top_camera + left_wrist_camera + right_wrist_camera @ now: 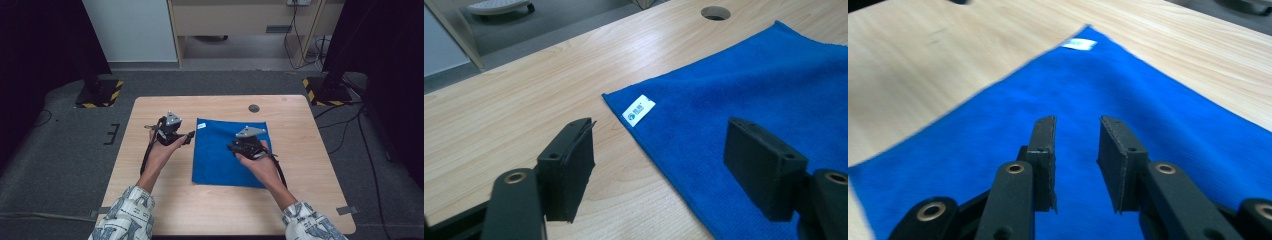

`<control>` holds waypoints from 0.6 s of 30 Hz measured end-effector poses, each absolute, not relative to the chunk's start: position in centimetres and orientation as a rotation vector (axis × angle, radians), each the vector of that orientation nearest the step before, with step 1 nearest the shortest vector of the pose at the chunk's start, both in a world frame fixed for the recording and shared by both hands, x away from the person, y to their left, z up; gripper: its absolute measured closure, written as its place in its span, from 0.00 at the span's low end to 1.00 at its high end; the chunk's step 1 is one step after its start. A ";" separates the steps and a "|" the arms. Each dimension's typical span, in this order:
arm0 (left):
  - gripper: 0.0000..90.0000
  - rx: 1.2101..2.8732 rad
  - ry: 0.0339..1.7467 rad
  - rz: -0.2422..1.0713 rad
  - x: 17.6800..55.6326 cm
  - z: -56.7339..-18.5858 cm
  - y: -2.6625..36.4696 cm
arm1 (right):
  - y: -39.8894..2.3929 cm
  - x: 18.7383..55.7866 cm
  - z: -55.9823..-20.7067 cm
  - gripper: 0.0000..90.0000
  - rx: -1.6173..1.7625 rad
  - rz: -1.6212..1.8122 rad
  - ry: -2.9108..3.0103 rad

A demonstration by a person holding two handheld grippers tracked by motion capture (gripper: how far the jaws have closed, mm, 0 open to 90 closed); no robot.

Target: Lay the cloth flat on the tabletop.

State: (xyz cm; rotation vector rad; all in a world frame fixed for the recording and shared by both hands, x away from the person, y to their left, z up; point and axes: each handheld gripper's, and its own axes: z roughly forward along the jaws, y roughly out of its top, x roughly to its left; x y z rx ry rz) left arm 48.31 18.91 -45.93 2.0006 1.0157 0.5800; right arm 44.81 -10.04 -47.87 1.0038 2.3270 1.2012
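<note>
High view showed the blue cloth [230, 152] flat at the worktop [310, 150] centre. Over its right part hovered the right gripper [236, 148], fingers narrowly apart, gripping nothing. Off its left edge, the left gripper [189, 138] had fingers wide apart, empty.

The counter [150, 200] is a pale wood-grain top with rounded corners, standing on grey carpeted floor [60, 165]. A blue microfibre cloth [220, 160] lies flat on it, a little right of the middle, with a small white label [639, 110] at its far left corner, resting on the cloth's edge beside bare wood. Beyond the cloth's far edge, apart from it, a round cable hole [254, 108] is set into the counter.
</note>
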 end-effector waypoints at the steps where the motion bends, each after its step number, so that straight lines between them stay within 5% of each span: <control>1: 0.29 2.003 1.015 0.581 48.3 -45.9 19.0 | -9.6 44.6 -47.8 0.77 0.990 1.208 2.336; 18: 0.18 1.996 1.014 0.478 48.9 -46.4 19.9 | -3.5 41.0 -49.0 0.78 0.897 1.294 2.448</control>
